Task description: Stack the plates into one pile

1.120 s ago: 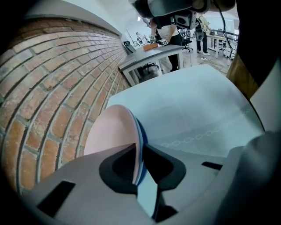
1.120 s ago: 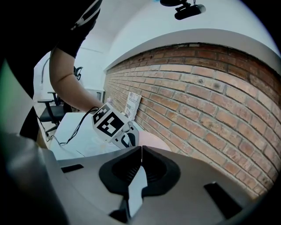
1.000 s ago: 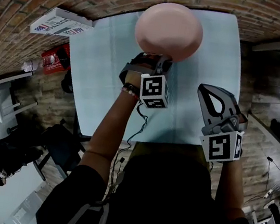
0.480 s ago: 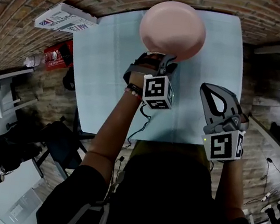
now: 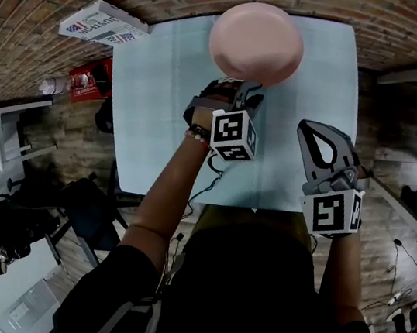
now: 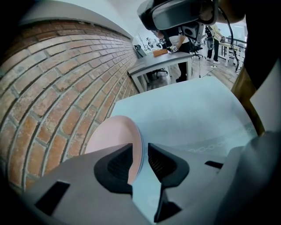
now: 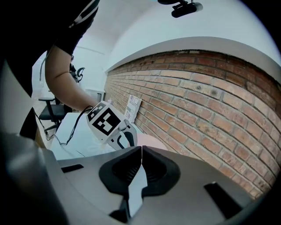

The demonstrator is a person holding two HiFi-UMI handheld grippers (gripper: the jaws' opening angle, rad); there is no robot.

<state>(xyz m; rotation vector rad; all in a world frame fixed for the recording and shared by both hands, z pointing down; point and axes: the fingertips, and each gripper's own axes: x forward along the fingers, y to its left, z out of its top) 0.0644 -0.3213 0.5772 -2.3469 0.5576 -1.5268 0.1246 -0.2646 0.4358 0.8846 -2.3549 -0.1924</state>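
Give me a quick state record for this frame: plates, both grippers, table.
plates: pink plates, apparently one pile, at the table's far edge near the brick wall
left: left gripper open; its jaws have just been opening, and the plates' rim sits between them unclamped
right: right gripper shut, empty, over the table's near right part
table: table with a light blue top
task: stack looks done

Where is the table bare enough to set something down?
Bare: the pale blue table left of the pink round plate, out to its left edge, and the far right corner. Crowded: the middle, with the left gripper, jaws just opened round the plate's rim, and the shut right gripper.
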